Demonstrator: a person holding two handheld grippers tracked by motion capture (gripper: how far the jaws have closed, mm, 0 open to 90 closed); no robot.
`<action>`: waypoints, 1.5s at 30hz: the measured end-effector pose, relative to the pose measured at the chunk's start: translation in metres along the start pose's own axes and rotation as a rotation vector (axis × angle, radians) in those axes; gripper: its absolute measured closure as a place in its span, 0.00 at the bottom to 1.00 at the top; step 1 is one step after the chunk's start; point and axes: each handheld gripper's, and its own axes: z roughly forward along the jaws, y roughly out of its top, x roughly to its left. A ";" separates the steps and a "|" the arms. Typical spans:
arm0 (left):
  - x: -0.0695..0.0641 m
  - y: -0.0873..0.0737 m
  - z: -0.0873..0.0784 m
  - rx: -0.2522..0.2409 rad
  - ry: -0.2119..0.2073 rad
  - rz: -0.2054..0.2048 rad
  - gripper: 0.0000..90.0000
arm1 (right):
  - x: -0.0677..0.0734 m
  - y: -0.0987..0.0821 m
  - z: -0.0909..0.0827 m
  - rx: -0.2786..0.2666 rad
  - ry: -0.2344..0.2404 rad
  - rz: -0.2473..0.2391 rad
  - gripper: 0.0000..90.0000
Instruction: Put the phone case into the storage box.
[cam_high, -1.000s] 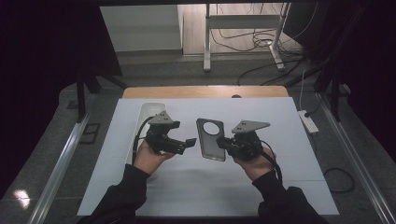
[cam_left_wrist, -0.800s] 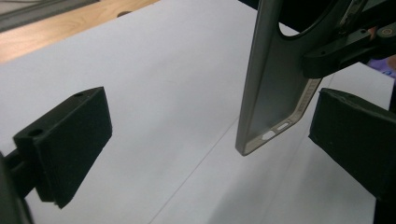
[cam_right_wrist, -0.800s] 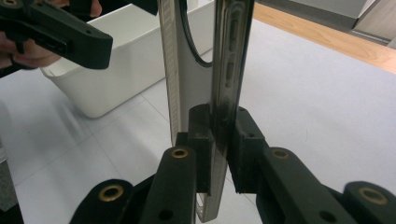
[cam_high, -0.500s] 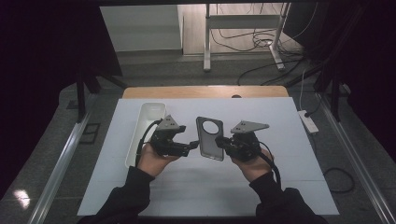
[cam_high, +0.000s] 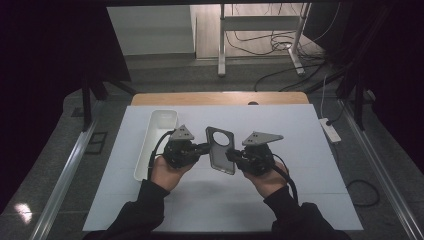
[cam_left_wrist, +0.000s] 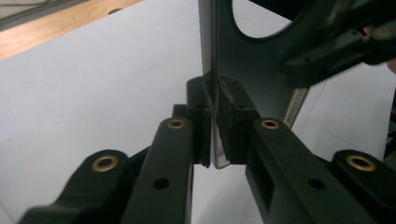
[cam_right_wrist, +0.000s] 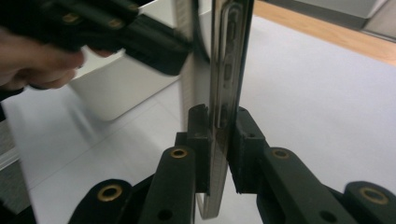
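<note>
Item: dark phone case (cam_high: 220, 150), flat, with a round camera opening near its top end. Location: held in the air over the middle of the white worktop (cam_high: 300, 130), standing on edge between both hands, at about 3 o'clock from the white tray (cam_high: 155, 135).

Left tongs (cam_high: 204, 148): a second ago they are standing spread just beside the case's left edge; their jaws have just been closing, and now they are pinching that edge. In the left gripper view the two pads (cam_left_wrist: 233, 116) are pressing on either face of the thin wall.

Right tongs (cam_high: 231, 156): pressed onto the case's right edge, toward its lower end; the right gripper view is showing the side buttons of the case (cam_right_wrist: 226, 70) running up between the jaws. This grip is unchanged from the earlier pictures.

Change noted: the case is passing from a one-sided hold to a two-sided hold.

Assessment: with both edges gripped, the case is likely ready for a handover, a turn, or a flex. Uneven pulling could be twisting the thin wall.
</note>
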 end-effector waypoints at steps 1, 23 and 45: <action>0.000 0.000 0.000 0.000 0.000 0.000 0.96 | 0.002 0.000 0.001 0.006 0.007 -0.012 0.89; 0.010 0.003 -0.003 0.014 0.111 -0.080 0.99 | 0.006 -0.005 0.004 0.050 0.071 -0.006 0.45; 0.026 0.008 -0.016 0.009 0.149 -0.098 0.99 | -0.015 -0.025 -0.009 0.096 0.044 0.017 0.20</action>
